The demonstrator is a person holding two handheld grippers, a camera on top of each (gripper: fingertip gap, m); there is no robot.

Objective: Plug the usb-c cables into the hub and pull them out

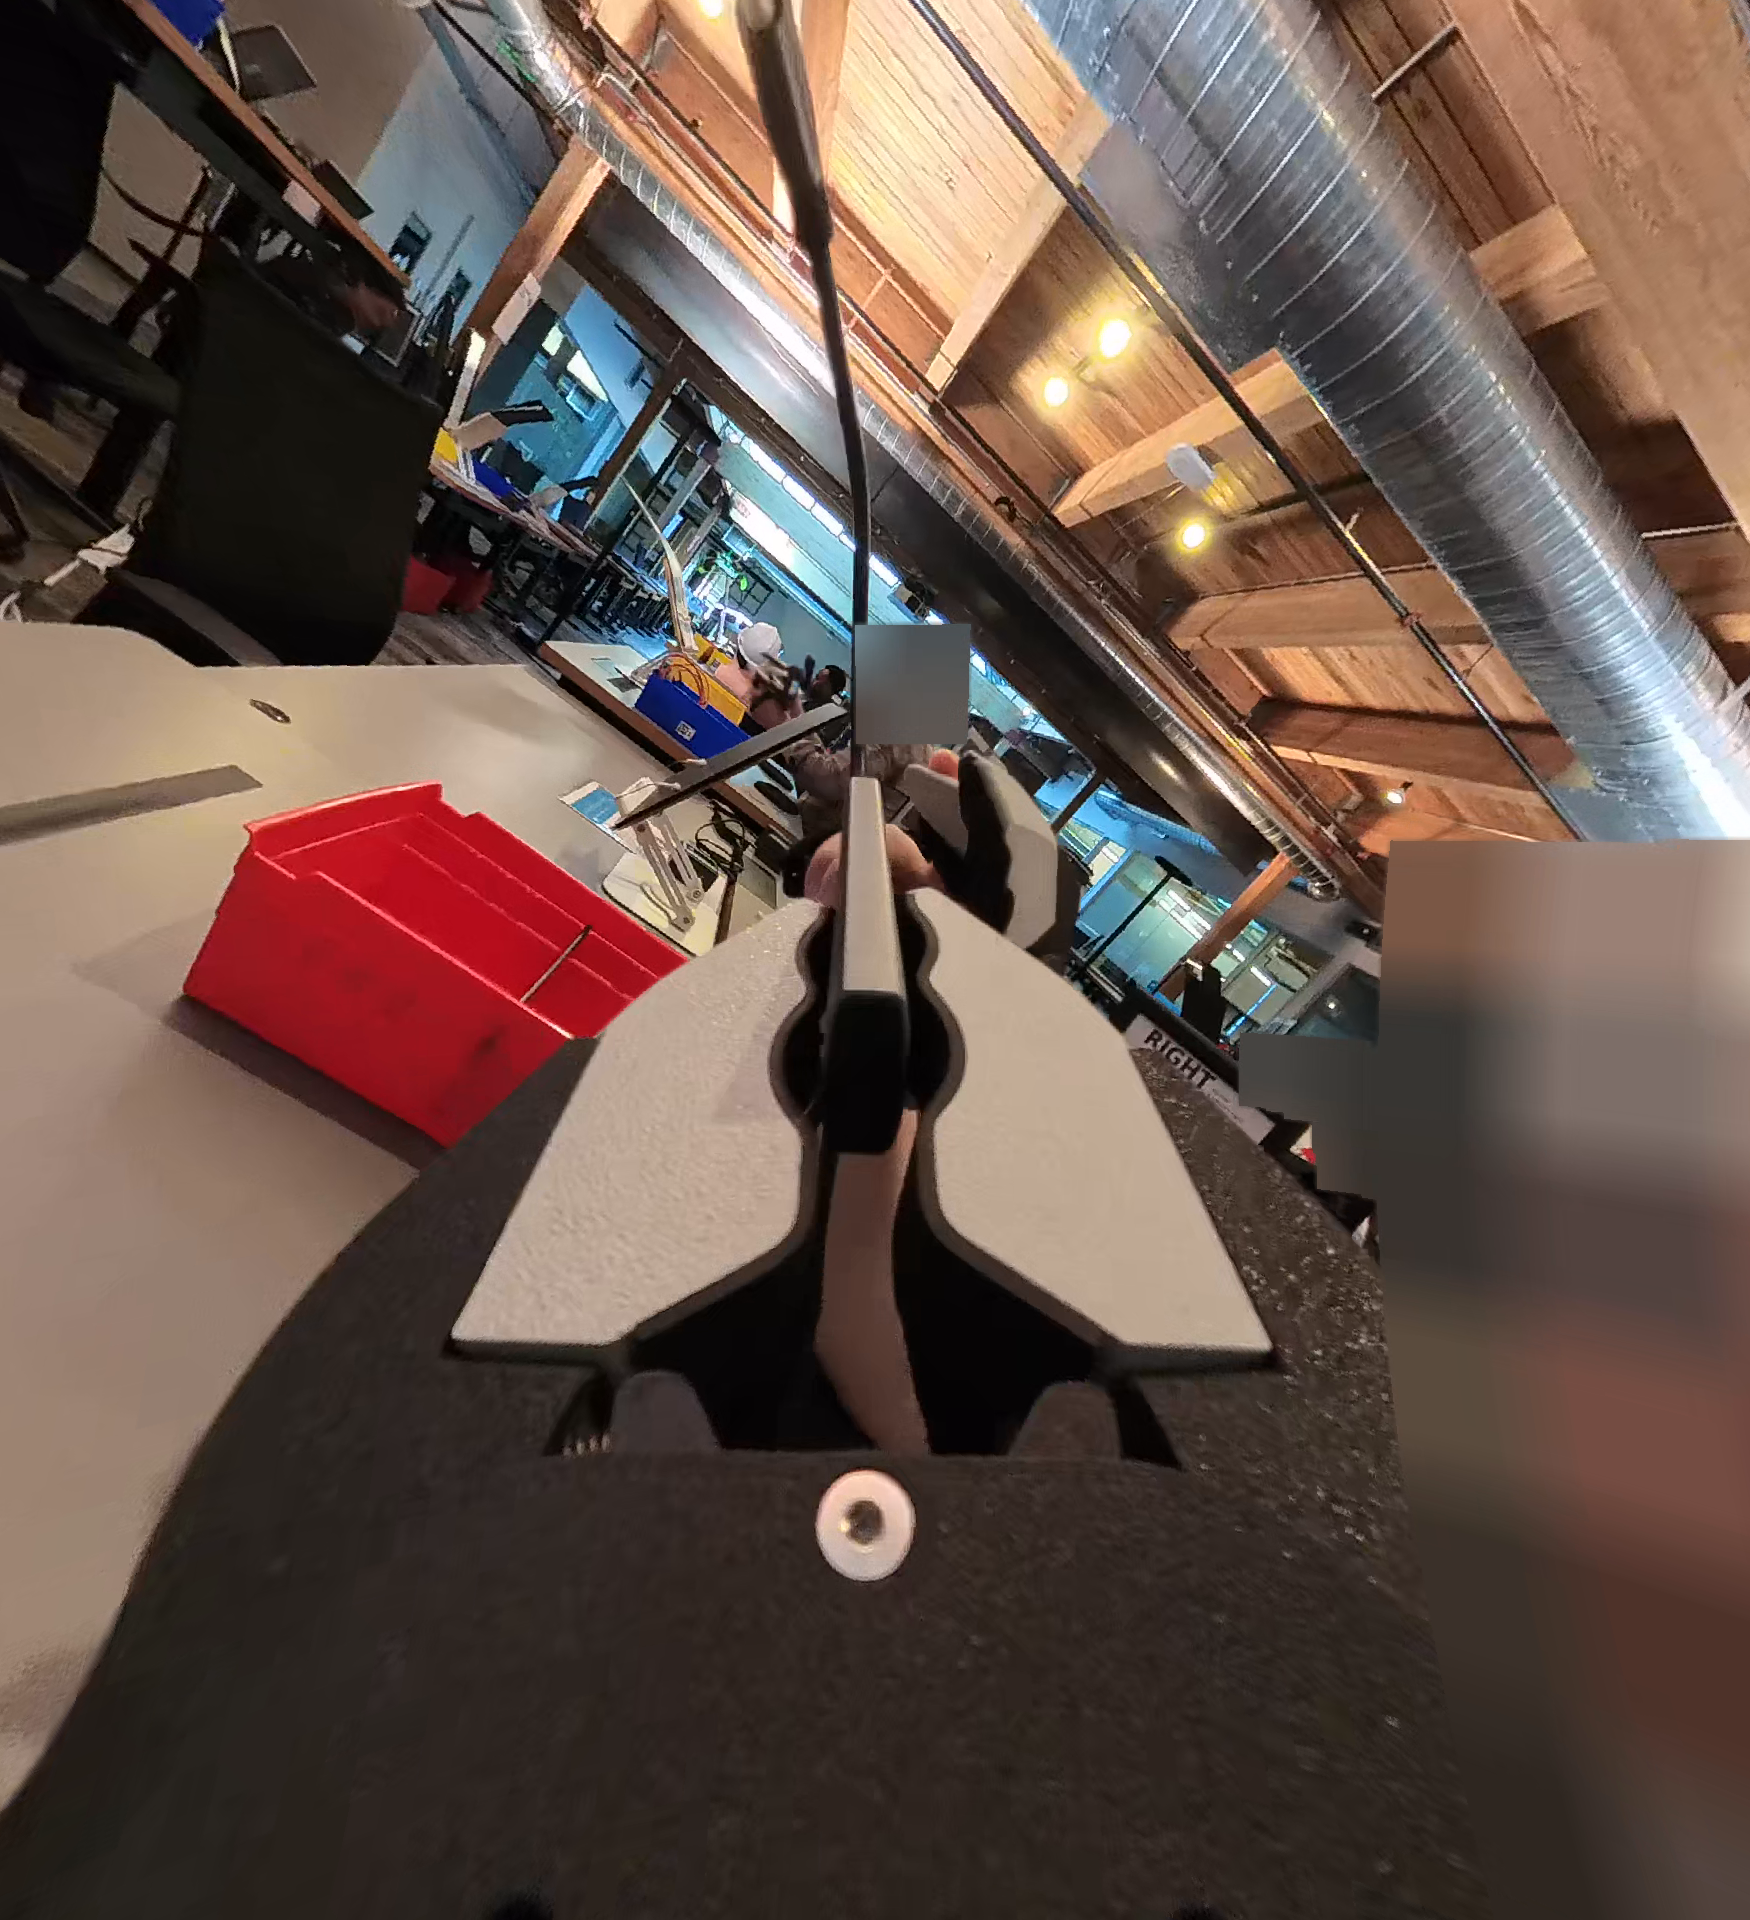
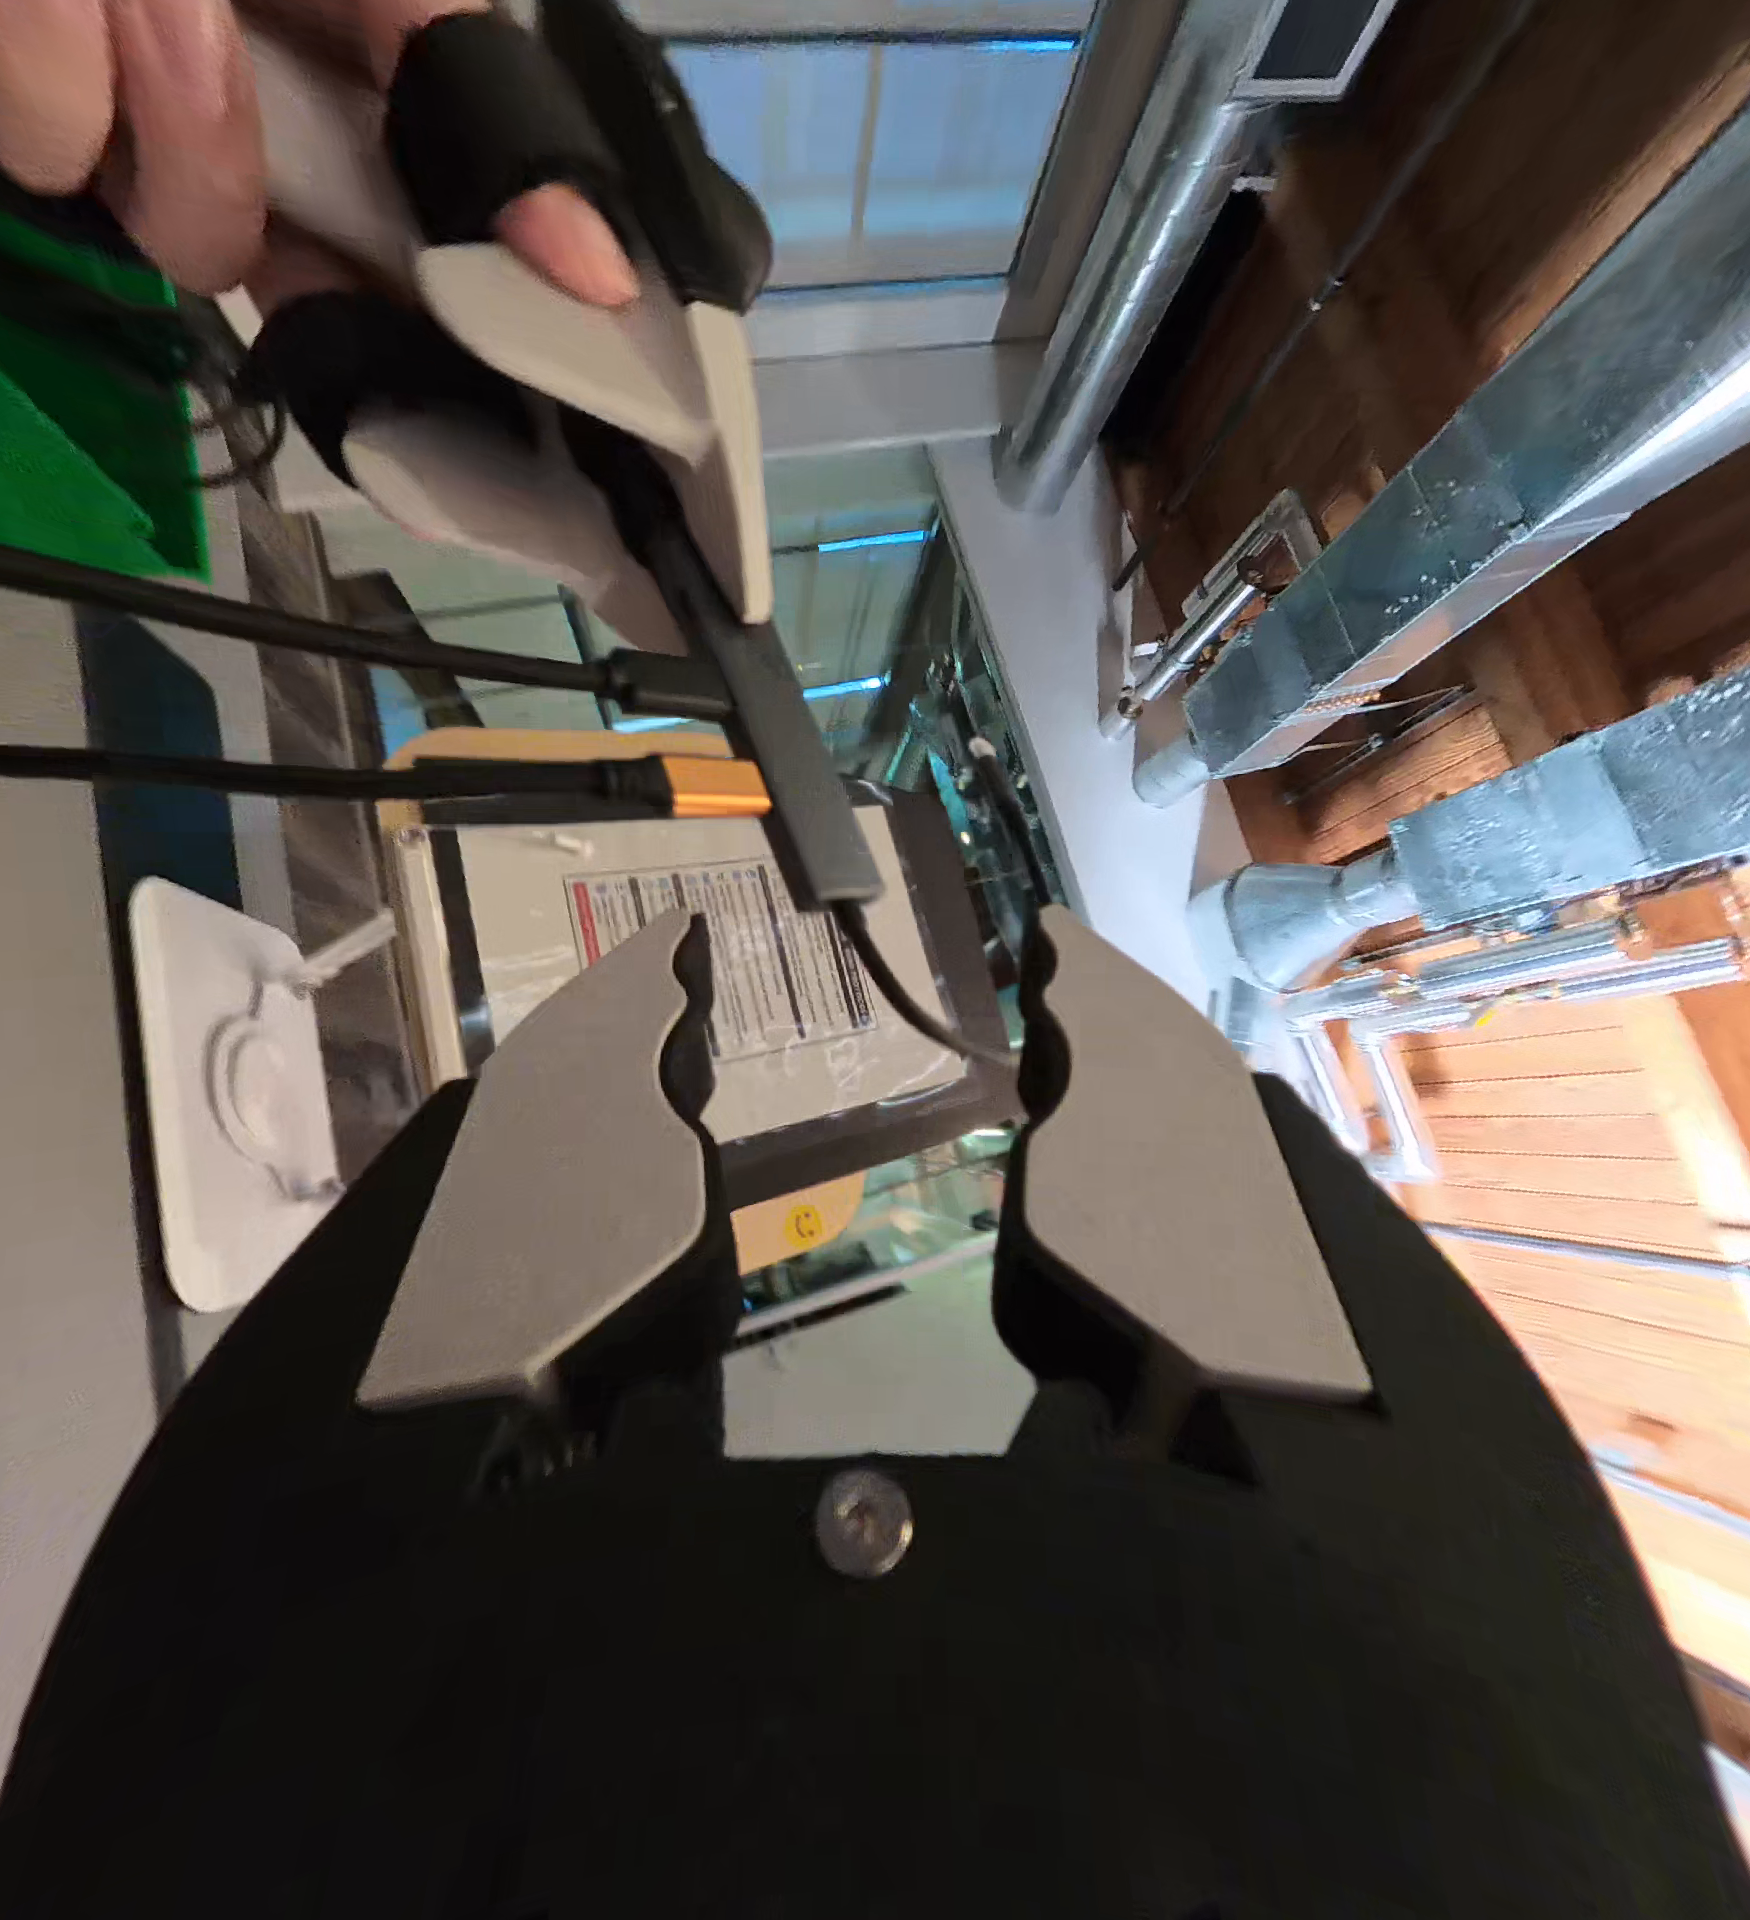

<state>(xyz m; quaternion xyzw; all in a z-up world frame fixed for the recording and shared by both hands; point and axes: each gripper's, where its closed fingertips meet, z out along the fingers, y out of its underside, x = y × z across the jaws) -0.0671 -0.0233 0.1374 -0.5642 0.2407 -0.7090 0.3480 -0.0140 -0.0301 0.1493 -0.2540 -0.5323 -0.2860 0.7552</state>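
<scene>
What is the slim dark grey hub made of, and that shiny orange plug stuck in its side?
The slim dark grey hub looks like matte metal, maybe aluminium: flat, crisp edges, a soft sheen. Painted plastic is possible. The shiny orange plug looks like metal with a coloured coating, since it gleams brightly. The black cable behind it seems rubbery plastic, dull and smooth.

Two cables (image 2: 497,665) enter the hub (image 2: 788,769) from its left, while a bin (image 1: 414,956) sits on the table (image 1: 71,1195).
</scene>
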